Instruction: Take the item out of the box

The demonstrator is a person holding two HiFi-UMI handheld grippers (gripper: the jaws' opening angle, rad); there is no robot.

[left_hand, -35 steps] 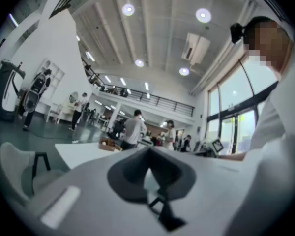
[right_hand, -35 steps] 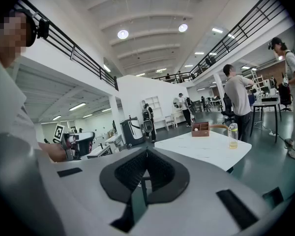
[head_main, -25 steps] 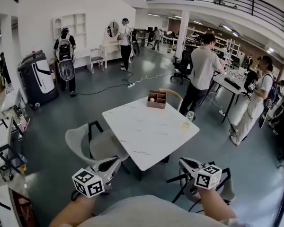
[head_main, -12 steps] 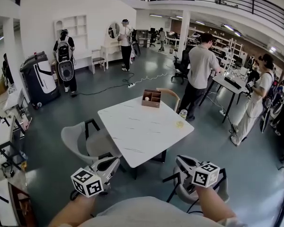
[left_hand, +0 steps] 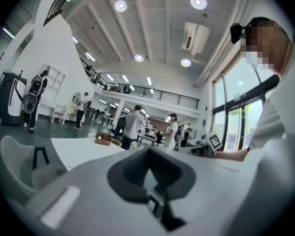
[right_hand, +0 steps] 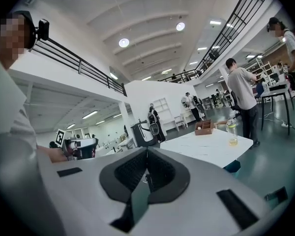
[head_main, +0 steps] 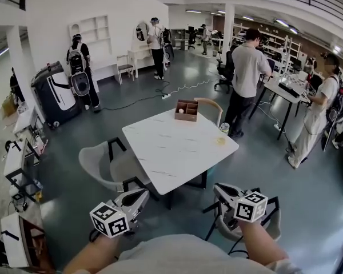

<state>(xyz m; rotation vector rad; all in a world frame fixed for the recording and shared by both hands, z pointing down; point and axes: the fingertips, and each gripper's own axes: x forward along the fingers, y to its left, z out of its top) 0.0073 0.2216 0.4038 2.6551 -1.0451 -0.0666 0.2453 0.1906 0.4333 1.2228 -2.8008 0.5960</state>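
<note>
A small brown wooden box (head_main: pixel 186 110) with open compartments stands at the far edge of the white marble-look table (head_main: pixel 171 153). A small pale item (head_main: pixel 182 112) lies in one of its compartments. Both grippers are well short of the table, in front of my body. My left gripper (head_main: pixel 140 195) is shut and empty, and my right gripper (head_main: pixel 219 189) is shut and empty too. In the left gripper view the box (left_hand: pixel 104 139) is small beyond the shut left gripper (left_hand: pixel 147 152). The right gripper view has the box (right_hand: pixel 203 127) far past the shut right gripper (right_hand: pixel 147 152).
A glass (head_main: pixel 223 128) with yellowish liquid stands at the table's right corner, also seen as the glass (right_hand: pixel 232 132). A grey chair (head_main: pixel 100 170) sits left of the table, another chair (head_main: pixel 210 108) behind the box, a third (head_main: pixel 248 224) under my right hand. People (head_main: pixel 247 76) stand beyond.
The view has shifted a little, and the table now sits slightly nearer and more centred. Both grippers stay shut and empty, low in front of me.
</note>
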